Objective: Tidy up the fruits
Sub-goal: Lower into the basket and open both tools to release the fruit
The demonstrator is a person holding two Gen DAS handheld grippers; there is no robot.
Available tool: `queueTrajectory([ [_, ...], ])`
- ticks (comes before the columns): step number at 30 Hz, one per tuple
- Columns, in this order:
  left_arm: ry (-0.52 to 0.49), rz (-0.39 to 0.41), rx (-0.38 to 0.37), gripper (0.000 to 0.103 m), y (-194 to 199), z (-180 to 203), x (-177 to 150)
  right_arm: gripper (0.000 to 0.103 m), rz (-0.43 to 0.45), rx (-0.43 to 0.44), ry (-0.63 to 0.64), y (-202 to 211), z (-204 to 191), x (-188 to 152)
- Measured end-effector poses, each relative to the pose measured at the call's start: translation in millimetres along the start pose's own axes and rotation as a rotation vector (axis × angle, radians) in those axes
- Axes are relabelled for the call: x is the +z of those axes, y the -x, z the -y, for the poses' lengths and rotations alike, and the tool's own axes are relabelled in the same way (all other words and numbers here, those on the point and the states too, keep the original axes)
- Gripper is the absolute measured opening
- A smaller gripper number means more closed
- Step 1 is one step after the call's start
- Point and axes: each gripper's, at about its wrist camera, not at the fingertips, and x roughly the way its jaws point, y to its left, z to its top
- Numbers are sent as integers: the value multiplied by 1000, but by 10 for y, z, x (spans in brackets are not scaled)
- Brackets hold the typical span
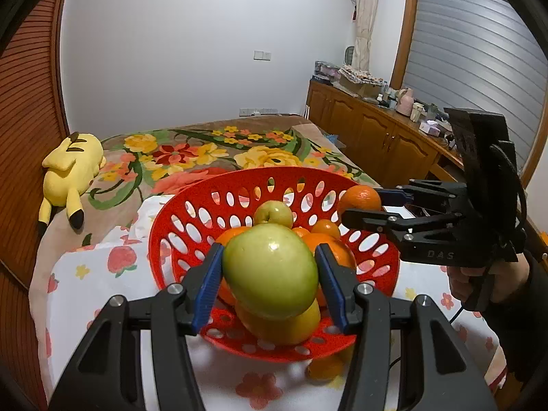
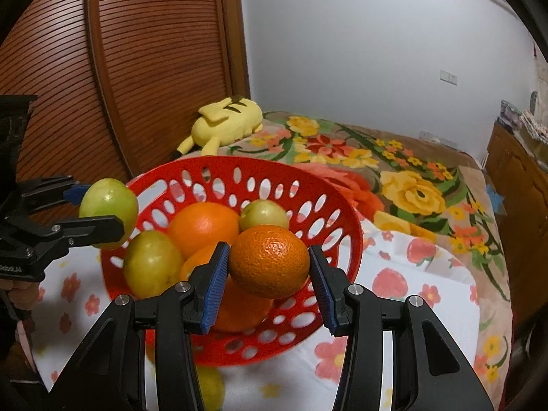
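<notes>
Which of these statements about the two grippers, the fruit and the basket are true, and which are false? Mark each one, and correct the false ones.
1. The left gripper holds a green apple. True.
2. The right gripper is open, with nothing in it. False: it is shut on an orange.
3. The basket is red with oval holes. True.
4. The basket has no fruit in it. False: oranges and green apples lie inside.
5. A yellow plush toy lies on the bed behind the basket. True.
6. The basket stands on a bare wooden table. False: it rests on a white cloth with a flower print.
</notes>
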Motion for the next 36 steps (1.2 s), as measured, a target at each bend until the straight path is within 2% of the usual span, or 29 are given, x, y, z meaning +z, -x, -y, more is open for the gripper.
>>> queueTrajectory([
  [17,1,-31,25,53,-310,-212,185,47,-59,5,12,-347,93,118],
  [20,2,-38,33,53,-380,-267,224,50,-46,17,0,-340,113,128],
  [36,0,-87,52,53,-714,-361,396,52,2,11,-3,-98,87,92],
])
